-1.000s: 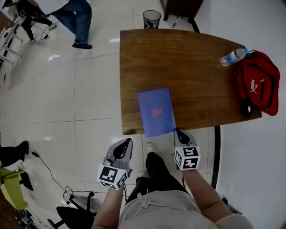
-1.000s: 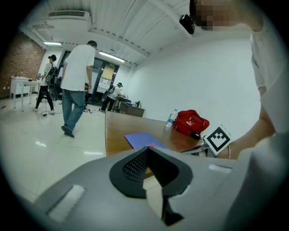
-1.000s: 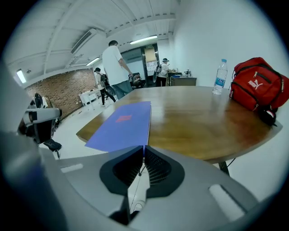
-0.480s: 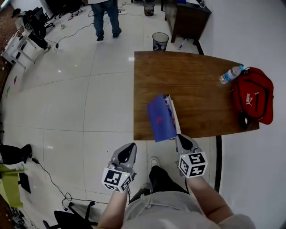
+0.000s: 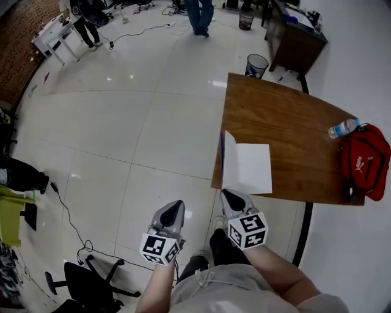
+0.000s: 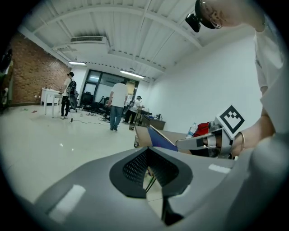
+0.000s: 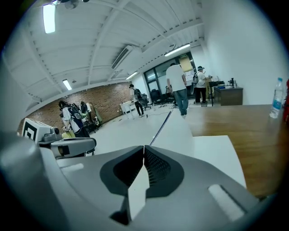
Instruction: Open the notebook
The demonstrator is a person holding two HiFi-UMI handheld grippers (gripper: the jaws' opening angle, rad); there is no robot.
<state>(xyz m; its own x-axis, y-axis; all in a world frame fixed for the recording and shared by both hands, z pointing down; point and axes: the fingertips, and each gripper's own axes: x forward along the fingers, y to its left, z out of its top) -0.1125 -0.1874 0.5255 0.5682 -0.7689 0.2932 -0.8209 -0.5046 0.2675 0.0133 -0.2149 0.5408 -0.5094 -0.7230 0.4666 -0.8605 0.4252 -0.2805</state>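
Note:
The notebook (image 5: 250,168) lies open near the front left corner of the wooden table (image 5: 287,116), with a blank white page facing up. Its blue cover (image 5: 222,160) stands about upright along the left edge; the left gripper view shows its blue outside (image 6: 160,139). My right gripper (image 5: 226,193) is at the notebook's near left corner, shut on the lower edge of that cover (image 7: 174,131). My left gripper (image 5: 177,205) hangs over the floor left of the table, shut with nothing in it.
A water bottle (image 5: 343,128) and a red bag (image 5: 366,162) sit at the table's right end. A mesh bin (image 5: 256,64) stands on the floor beyond the table. A person (image 5: 198,12) stands far off. Cables and an office chair (image 5: 85,284) are at lower left.
The notebook lay closed a second ago. My right gripper has lifted the blue cover and swung it left to upright, baring the white page. The left gripper stayed off the table.

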